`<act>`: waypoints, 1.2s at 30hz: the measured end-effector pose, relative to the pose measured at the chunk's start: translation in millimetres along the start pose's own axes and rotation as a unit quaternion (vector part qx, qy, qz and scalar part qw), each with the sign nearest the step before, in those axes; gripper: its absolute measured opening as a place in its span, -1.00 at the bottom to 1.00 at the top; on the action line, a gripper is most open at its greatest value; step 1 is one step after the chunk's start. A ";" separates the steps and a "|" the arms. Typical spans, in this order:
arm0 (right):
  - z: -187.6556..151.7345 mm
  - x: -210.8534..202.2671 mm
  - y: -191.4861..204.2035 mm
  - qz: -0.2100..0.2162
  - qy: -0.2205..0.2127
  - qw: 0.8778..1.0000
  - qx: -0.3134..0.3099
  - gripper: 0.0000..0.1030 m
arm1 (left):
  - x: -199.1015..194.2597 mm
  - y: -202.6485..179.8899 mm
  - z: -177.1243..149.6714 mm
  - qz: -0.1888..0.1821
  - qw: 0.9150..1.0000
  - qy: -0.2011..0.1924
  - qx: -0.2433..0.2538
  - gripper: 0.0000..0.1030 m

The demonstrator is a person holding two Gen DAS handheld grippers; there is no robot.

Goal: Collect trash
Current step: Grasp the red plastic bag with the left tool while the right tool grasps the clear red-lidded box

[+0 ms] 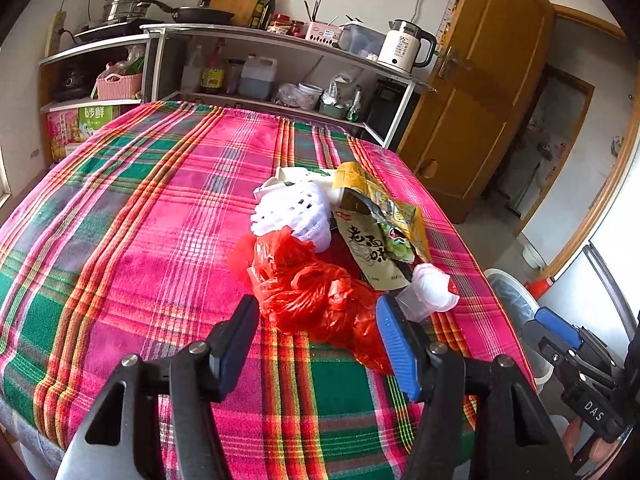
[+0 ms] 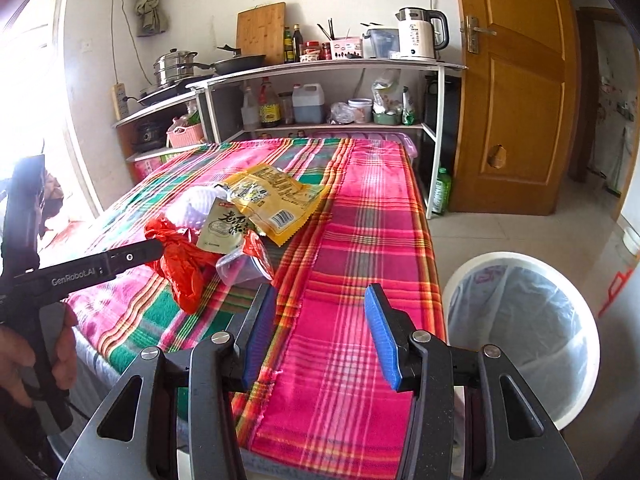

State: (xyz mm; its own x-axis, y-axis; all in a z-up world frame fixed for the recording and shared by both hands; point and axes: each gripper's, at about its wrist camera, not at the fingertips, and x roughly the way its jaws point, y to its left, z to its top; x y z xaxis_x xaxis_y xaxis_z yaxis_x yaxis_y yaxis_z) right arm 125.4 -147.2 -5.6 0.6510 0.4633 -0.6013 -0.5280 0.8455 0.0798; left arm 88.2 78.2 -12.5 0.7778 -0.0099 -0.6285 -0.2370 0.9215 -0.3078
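trash: pile on the checked cloth (image 1: 140,208), right of middle, near the edge by the bin
red bag (image 1: 316,296): thin crinkled plastic, bunched, nearest the left gripper; likely first pick
foam net (image 1: 296,212): white mesh sleeve, soft, behind the bag
packets (image 1: 380,236): two flat printed foil pouches, torn, overlapping
cup (image 2: 244,266): clear plastic, on its side
bin (image 2: 520,336): round, white, lined with clear bag, on the floor beside the table, ready for drops
left gripper (image 1: 318,340): jaws wide, empty, aimed at the bag
right gripper (image 2: 320,332): jaws wide, empty, over the cloth's edge
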 end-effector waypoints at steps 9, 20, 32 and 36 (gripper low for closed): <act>8.3 19.6 12.7 0.014 0.005 1.000 -0.016 -0.07 | 23.2 8.8 9.2 -0.013 0.999 0.021 -0.045 0.36; 14.6 49.7 33.7 0.034 0.021 0.998 -0.048 -0.04 | 23.2 12.6 8.1 -0.016 1.000 0.020 -0.015 0.23; 19.7 85.1 65.1 0.047 0.048 0.992 -0.104 -0.01 | 6.5 32.8 9.1 -0.037 0.999 0.007 -0.020 0.20; 18.9 93.5 68.7 0.035 0.059 0.991 -0.112 -0.01 | 2.1 37.3 8.3 -0.043 0.999 0.004 -0.021 0.20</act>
State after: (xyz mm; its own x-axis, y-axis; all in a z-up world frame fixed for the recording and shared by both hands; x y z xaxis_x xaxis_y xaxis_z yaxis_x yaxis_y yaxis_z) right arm 160.3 -40.8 -41.3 0.5471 0.4729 -0.6907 -0.6864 0.7257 -0.0468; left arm 85.8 115.8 -19.3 0.7910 -0.0912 -0.6049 -0.1945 0.9000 -0.3901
